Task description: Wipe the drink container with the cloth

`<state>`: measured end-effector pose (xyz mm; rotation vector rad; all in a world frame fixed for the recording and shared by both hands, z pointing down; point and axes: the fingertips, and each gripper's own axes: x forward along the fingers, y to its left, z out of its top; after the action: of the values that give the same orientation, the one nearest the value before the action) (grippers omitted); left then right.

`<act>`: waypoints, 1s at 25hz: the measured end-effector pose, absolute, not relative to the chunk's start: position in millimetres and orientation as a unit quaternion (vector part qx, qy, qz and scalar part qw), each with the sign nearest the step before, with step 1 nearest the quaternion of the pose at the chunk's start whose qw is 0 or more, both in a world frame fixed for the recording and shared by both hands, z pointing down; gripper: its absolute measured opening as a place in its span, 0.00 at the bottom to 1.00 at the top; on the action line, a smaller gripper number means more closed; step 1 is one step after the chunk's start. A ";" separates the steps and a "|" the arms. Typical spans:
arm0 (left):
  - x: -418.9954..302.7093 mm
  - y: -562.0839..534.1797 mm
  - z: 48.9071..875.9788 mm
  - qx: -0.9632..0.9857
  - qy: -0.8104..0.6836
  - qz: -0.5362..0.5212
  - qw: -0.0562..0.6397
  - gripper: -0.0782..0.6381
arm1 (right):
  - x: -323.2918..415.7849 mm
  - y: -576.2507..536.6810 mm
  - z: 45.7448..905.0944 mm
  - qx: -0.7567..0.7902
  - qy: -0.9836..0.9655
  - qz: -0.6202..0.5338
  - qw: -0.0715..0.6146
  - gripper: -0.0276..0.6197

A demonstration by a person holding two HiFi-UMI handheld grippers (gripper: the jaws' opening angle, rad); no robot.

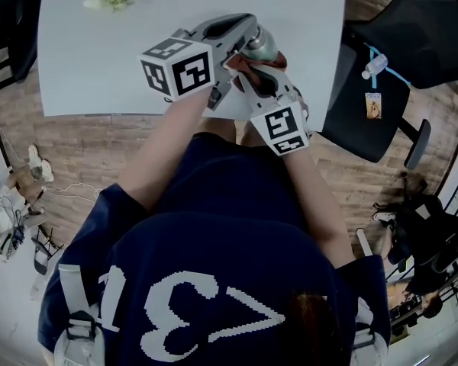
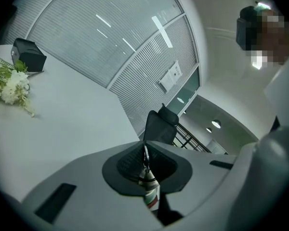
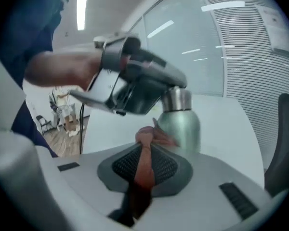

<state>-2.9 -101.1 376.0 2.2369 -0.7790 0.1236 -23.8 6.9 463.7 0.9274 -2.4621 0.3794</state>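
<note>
Drink container (image 3: 182, 124), strap (image 2: 151, 194) nipped in closed left tool (image 2: 145, 153) — right tool (image 3: 144, 152) clamped on cloth (image 3: 147, 136)

Even, cool indoor light; strip lights (image 2: 161, 25) streak bright glare across the glass wall (image 2: 86, 37). Every view bulges, corners black. The right gripper view is soft, the arm (image 3: 62, 69) motion-blurred; desk (image 1: 99, 52) shadows are faint

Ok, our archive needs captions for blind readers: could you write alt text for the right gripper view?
The right gripper, shut on a reddish cloth, holds it against a metal bottle. The left gripper grips the bottle at its top, with a white table behind.
</note>
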 end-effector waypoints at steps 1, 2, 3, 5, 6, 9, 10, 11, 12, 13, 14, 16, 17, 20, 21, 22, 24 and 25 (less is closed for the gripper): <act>-4.4 -101.2 376.5 0.873 -0.306 0.047 0.376 0.14 | -18.5 2.8 447.7 0.350 -0.903 0.143 0.205 0.14; -5.3 -101.3 376.7 0.873 -0.307 0.046 0.377 0.14 | -13.1 -1.7 429.5 0.362 -0.905 0.145 0.169 0.14; -5.6 -101.1 376.6 0.873 -0.306 0.046 0.377 0.14 | -7.8 -6.9 409.5 0.374 -0.906 0.145 0.134 0.14; -5.6 -99.9 375.8 0.876 -0.303 0.049 0.373 0.14 | 2.2 -19.4 371.8 0.394 -0.905 0.140 0.082 0.14; -5.6 -99.2 375.4 0.876 -0.301 0.049 0.373 0.14 | 6.3 -26.1 359.2 0.399 -0.904 0.135 0.070 0.14; -7.1 -99.3 375.5 0.875 -0.304 0.046 0.374 0.14 | 11.5 -41.8 354.9 0.403 -0.904 0.120 0.073 0.14; -8.5 -100.1 376.2 0.874 -0.306 0.046 0.374 0.14 | 12.3 -43.4 361.7 0.403 -0.903 0.123 0.079 0.14; -10.2 -101.0 377.0 0.874 -0.308 0.047 0.374 0.14 | 13.5 -42.7 370.9 0.404 -0.902 0.127 0.086 0.14; -12.5 -101.6 377.6 0.873 -0.310 0.047 0.374 0.14 | 15.4 -40.1 381.5 0.404 -0.901 0.130 0.094 0.14; -14.9 -101.7 378.0 0.873 -0.311 0.047 0.374 0.14 | 18.2 -36.5 392.3 0.405 -0.899 0.134 0.100 0.14; -17.2 -101.2 378.0 0.872 -0.311 0.047 0.374 0.14 | 22.8 -32.6 403.0 0.408 -0.896 0.139 0.104 0.14; -21.0 -99.3 377.9 0.873 -0.311 0.044 0.374 0.14 | 37.6 -26.7 428.4 0.421 -0.884 0.153 0.129 0.14; -22.8 -98.0 377.9 0.873 -0.311 0.043 0.373 0.14 | 46.4 -24.5 444.5 0.431 -0.874 0.168 0.150 0.14; -24.0 -91.6 377.6 0.876 -0.306 0.039 0.371 0.14 | 67.2 -20.1 481.7 0.450 -0.840 0.258 0.161 0.14; -23.5 -89.3 377.0 0.878 -0.303 0.040 0.367 0.14 | 67.8 -22.1 479.7 0.450 -0.833 0.291 0.136 0.14; -23.6 -87.7 376.4 0.881 -0.301 0.043 0.362 0.14 | 64.5 -26.8 470.3 0.446 -0.830 0.318 0.103 0.14; -24.4 -86.3 375.9 0.887 -0.296 0.050 0.350 0.14 | 52.2 -41.3 439.5 0.426 -0.835 0.347 0.033 0.14; -23.6 -85.3 375.8 0.891 -0.291 0.052 0.345 0.14 | 45.0 -48.7 422.0 0.412 -0.841 0.352 0.003 0.14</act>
<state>-23.6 -85.3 375.8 2.3119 -0.7555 0.1361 45.0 -48.7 422.0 1.2923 -2.6362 1.1029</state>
